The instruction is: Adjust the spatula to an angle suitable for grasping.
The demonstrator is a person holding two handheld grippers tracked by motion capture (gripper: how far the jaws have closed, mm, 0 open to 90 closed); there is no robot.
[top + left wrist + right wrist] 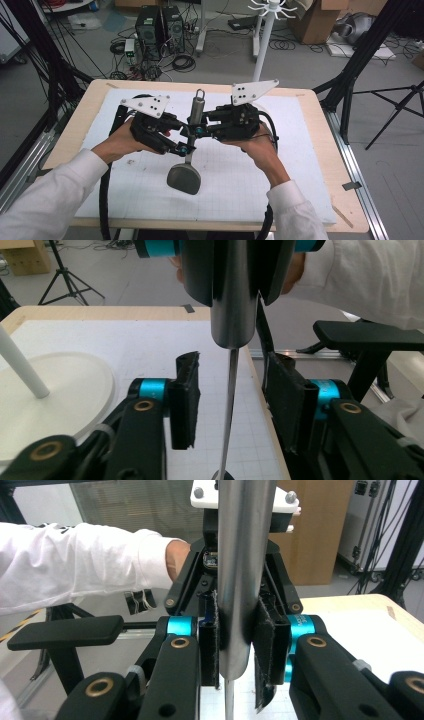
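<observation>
Above the table [310, 150], right gripper [235, 645] clamps the ladle [186, 176] handle; left gripper [230, 400] stands wide around its thin stem.

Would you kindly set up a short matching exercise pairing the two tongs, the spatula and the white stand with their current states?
Things:
1. right tongs
2. left tongs
3. spatula
4. white stand

States:
A. open around the thin shaft
B. on the floor beyond the table
C. shut on the thick handle
D. held upright, blade down

Pairs: 1-C, 2-A, 3-D, 4-B
</observation>
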